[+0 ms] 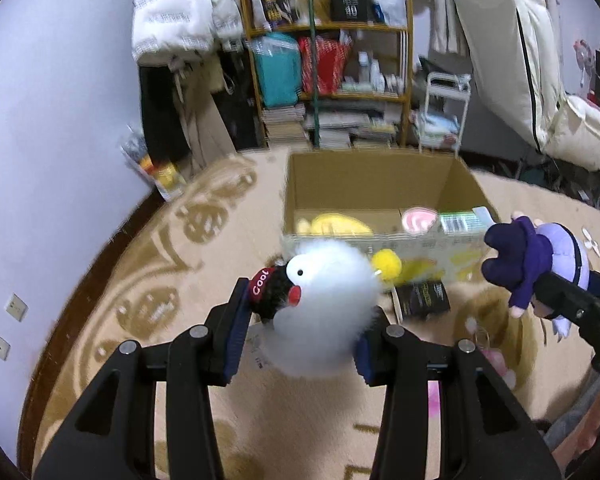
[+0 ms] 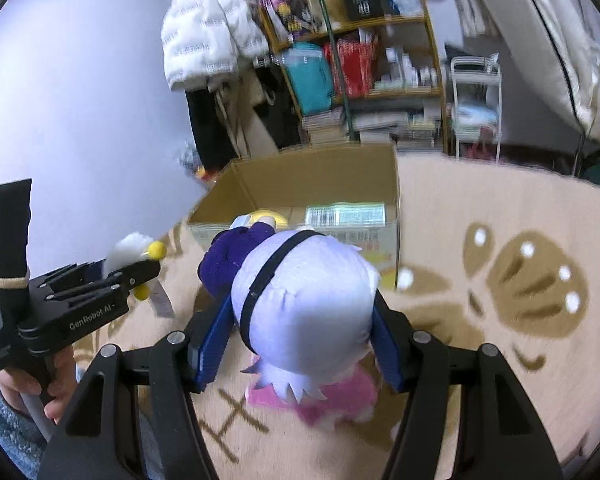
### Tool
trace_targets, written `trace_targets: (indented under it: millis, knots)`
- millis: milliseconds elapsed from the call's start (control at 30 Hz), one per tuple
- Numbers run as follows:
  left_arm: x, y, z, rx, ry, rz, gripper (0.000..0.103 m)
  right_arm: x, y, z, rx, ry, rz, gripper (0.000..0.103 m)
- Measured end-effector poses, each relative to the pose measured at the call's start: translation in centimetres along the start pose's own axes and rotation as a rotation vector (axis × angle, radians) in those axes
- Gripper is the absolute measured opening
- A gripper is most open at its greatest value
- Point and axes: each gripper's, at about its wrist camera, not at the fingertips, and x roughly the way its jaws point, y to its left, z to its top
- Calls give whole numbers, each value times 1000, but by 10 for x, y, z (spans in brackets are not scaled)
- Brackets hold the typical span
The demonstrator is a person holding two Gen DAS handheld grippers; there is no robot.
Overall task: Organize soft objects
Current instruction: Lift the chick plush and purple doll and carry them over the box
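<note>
Above the patterned rug [image 2: 500, 208], my cardboard box [image 1: 364, 184] stands open with soft toys lying along its near wall. My right gripper [image 2: 304, 320] is clamped on a lavender-haired doll [image 2: 304, 292], and my left gripper [image 1: 300, 320] squeezes a fluffy white penguin plush [image 1: 328, 300]; both toys hang just short of the box's near edge.

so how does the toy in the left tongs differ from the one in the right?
The white fluffy bird plush is fuzzy fur with a black head, red beak and a "Cool" band; the lavender-haired doll is smooth fabric in dark purple clothes. The bird is a round ball with yellow pompoms; the doll has a large head, limbs and a black strap across the hair. Shared: each is clamped in its tongs, left and right, short of the cardboard box.
</note>
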Motion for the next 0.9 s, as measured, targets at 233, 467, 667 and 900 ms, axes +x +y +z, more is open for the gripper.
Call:
trace_targets:
  millis: [233,467,667,900]
  knots:
    - [-29,7,18,-17,-120,32,43,-12,8,24,-23,-103,-5,67]
    - [-51,8,38,-17,-214,39,43,-25,8,50,-41,-180,-12,67]
    - [-67,5,62,-17,-284,20,43,-33,5,77,-57,-247,-22,67]
    - [-68,-3,86,5,-334,36,44,-33,1,112,-75,-309,-26,67]
